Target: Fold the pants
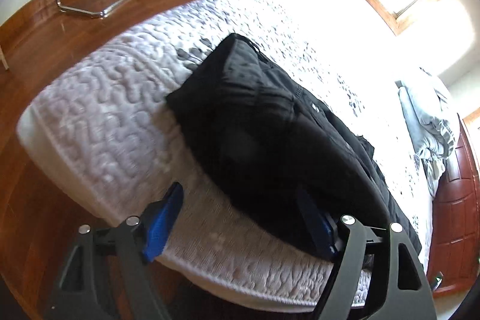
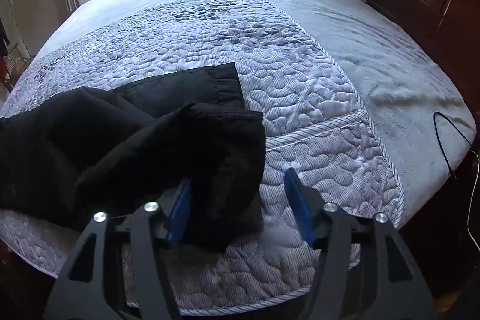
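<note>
- Black pants [image 1: 255, 122] are seen lying on a quilted bedspread [image 1: 114, 98], near the bed's near edge, w/ the waistband end toward the left and the leg cuffs toward the right.
- In the right wrist view, the two cuffs [image 2: 228, 98] are shown overlapped but not lined up; the upper leg is bunched.
- Left gripper [image 1: 240, 218]: jaws are held apart, nothing clamped. Its right blue pad [image 1: 324, 227] is tucked at the pants' near edge; the left pad sits over bare quilt.
- Right gripper [image 2: 237, 206]: jaws are held apart, no squeeze seen; a fold of cuff fabric lies between them, beside the left pad [image 2: 180, 209].
- Risk, as judged: if only one layer is caught on closing, the legs could be pulled out of line and the fold skewed.
- Risk: quilt could be pinched along w/ cloth, since the pads are low against the bed.
- Risk: fabric close to the edge could be dragged off.
</note>
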Tool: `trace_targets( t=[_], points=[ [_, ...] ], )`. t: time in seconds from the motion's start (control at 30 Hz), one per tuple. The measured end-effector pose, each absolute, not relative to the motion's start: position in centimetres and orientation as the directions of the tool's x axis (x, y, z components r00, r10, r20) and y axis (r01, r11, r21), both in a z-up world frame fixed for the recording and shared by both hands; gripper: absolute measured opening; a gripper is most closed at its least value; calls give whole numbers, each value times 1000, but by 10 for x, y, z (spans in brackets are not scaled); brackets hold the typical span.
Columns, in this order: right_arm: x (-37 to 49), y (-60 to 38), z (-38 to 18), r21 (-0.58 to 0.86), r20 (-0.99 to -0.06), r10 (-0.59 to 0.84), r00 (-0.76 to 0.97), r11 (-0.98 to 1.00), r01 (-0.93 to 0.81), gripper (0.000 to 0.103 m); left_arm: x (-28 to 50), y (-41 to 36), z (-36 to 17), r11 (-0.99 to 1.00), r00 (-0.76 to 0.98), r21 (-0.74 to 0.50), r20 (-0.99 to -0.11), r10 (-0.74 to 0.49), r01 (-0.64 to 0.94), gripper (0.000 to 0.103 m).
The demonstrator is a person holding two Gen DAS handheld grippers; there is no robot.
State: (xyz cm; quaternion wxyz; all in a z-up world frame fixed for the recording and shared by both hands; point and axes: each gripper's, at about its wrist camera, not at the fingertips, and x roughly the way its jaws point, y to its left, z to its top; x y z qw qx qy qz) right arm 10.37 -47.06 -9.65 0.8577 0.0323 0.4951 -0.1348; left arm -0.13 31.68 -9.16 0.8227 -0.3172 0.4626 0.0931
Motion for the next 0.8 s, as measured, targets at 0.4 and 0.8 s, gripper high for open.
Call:
trace_targets(
  t=[0.4,0.8],
  points=[
    [73,-443,-39,-12,-812,-163,560,964,264,68,-12,279,-56,550,725,-742,-611,-319,-384,99],
    [72,-396,-27,9,-801,-90,592,987,162,78,65,294,-107,439,649,-743,-662,-374,-505,11]
  ],
)
